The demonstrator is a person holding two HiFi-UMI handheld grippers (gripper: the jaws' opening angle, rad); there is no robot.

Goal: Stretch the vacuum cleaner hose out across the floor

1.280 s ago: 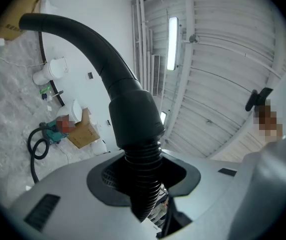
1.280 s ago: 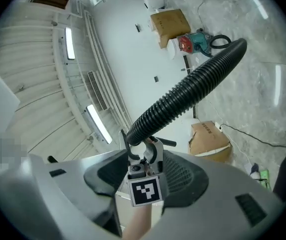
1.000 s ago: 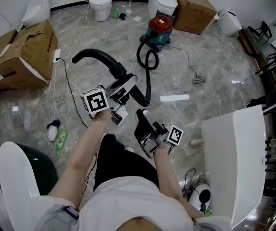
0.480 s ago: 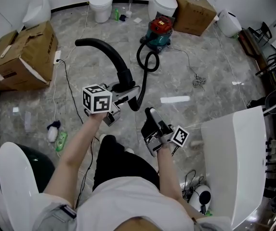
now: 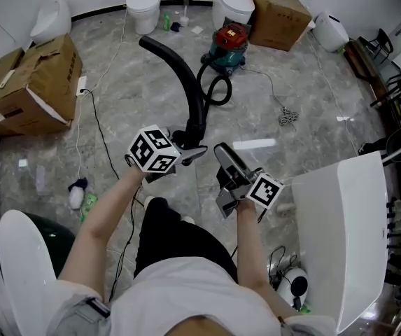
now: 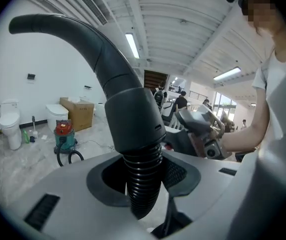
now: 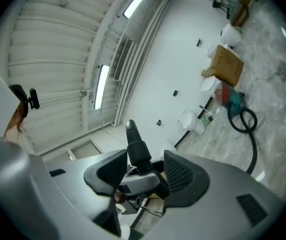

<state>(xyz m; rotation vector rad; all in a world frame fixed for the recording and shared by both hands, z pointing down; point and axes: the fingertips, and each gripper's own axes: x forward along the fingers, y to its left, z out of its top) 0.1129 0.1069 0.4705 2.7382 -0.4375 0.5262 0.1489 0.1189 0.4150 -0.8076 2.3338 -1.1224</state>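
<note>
The black vacuum hose (image 5: 186, 89) runs from the red and teal vacuum cleaner (image 5: 229, 42) through a loop on the floor up to my left gripper (image 5: 190, 148). That gripper (image 6: 143, 179) is shut on the ribbed hose (image 6: 142, 184) just below its smooth cuff. The rigid curved handle end (image 6: 83, 39) rises past the jaws and points away from me toward the vacuum. My right gripper (image 5: 224, 154) hovers close to the right of the left one. In its own view the right gripper (image 7: 143, 174) stands open, and the hose end (image 7: 137, 146) shows beyond the gap, not touched.
Cardboard boxes stand at the left (image 5: 29, 82) and at the back (image 5: 278, 4). Toilets (image 5: 144, 2) line the far wall. A large white fixture (image 5: 343, 236) is at my right and another toilet (image 5: 22, 257) at my lower left. A black cable (image 5: 101, 135) trails across the floor.
The left gripper has moved right and turned the hose, so the handle end swung from pointing left to pointing away toward the vacuum. The right gripper shifted slightly right.
</note>
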